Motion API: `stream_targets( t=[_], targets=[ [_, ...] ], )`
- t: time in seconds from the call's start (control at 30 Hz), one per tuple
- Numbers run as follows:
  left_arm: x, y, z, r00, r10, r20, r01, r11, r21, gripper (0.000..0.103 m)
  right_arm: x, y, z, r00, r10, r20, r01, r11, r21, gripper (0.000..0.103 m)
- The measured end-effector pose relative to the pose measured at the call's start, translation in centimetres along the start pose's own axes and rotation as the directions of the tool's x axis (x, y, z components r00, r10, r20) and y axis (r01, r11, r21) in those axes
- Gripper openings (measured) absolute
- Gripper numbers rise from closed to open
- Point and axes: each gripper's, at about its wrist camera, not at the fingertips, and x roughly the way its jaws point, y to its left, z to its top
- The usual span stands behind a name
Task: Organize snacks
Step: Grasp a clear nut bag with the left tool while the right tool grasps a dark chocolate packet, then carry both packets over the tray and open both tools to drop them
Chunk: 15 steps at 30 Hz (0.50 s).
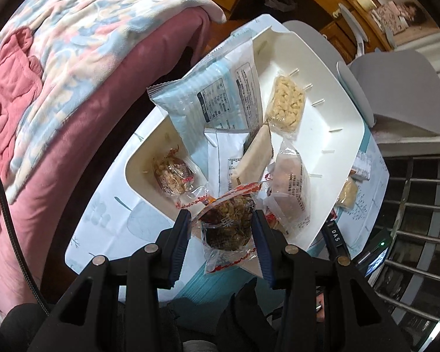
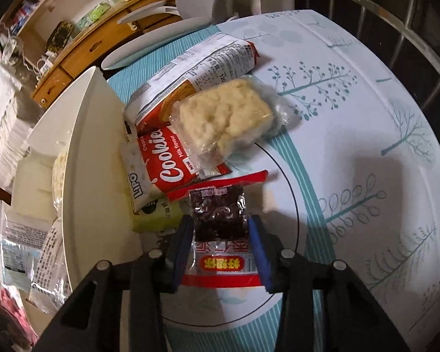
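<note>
My left gripper (image 1: 222, 220) is shut on a clear-wrapped dark nut cake (image 1: 228, 224) and holds it over the near edge of a white tray (image 1: 334, 111). The tray holds several snacks: a blue-white bag (image 1: 211, 88), a puffed rice bar (image 1: 286, 104), a white packet (image 1: 224, 158), and a wrapped nut ball (image 1: 173, 173). My right gripper (image 2: 220, 226) is shut on a red-and-clear packet of dark dried fruit (image 2: 220, 228) just above the table. Beside it lie a red Cookies pack (image 2: 167, 158), a puffed rice bar (image 2: 226, 117) and a green packet (image 2: 158, 214).
The table has a white-and-teal tree-print cloth (image 2: 352, 146). The tray's rim (image 2: 85, 161) stands to the left of my right gripper. A pink bed with a floral blanket (image 1: 73, 58) lies left of the table. A metal grille (image 1: 419, 220) is on the right. Wooden drawers (image 2: 82, 50) stand behind.
</note>
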Motion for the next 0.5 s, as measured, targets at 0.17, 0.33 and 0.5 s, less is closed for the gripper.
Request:
stream_targets(
  t=[0.17,0.33,0.5],
  targets=[
    [0.6,-0.1,0.4,1.0,0.005,-0.015,-0.005,1.0,0.017,0.041,-1.0,-0.4,0.0,1.0,0.026,0.004,-0.026,0.999,0.029,0.039],
    [1.0,-0.3,0.8,1.0,0.006,-0.021,-0.005,1.0,0.03,0.041,-3.9,0.0,-0.2,0.996,0.075,0.056,-0.076,0.997,0.015,0.039],
    [0.5,-0.4,1.1,0.999,-0.03,0.019,0.029,0.999,0.021,0.041,-7.5,1.4,0.0,0.982,0.138,0.126,-0.132,0.99,-0.052,0.039]
  ],
)
